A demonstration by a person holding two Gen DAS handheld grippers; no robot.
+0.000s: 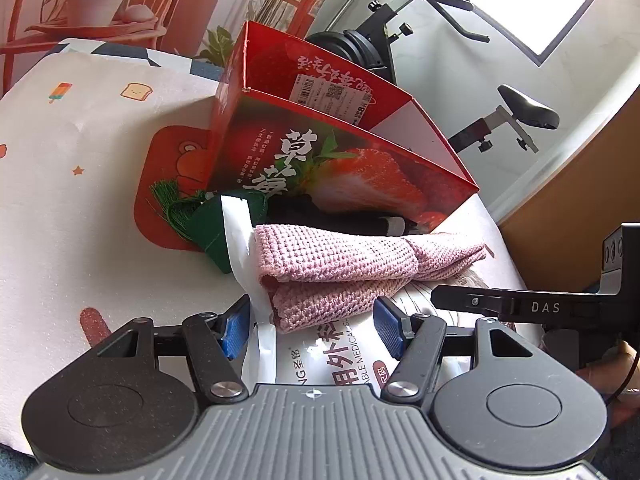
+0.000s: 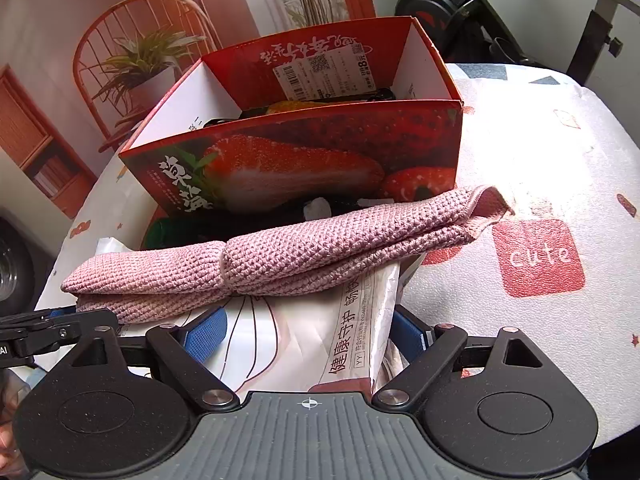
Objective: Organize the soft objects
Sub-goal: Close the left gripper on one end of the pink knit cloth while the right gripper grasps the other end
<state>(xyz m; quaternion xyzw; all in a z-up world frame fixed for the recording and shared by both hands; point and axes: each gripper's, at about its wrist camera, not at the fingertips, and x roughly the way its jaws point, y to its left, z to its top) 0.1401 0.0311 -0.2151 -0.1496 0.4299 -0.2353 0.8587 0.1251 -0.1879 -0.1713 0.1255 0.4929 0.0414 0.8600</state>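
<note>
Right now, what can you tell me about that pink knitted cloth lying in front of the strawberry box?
The pink cloth looks like a soft, thick waffle-knit fabric, dusty rose in colour. It is folded lengthwise into a long, layered bundle, with a paler edge trim showing near its middle and at one loose corner. It lies flat across a white printed plastic packet, just in front of the red strawberry box, with dark and green items behind it. Neither gripper's pads touch it.
</note>
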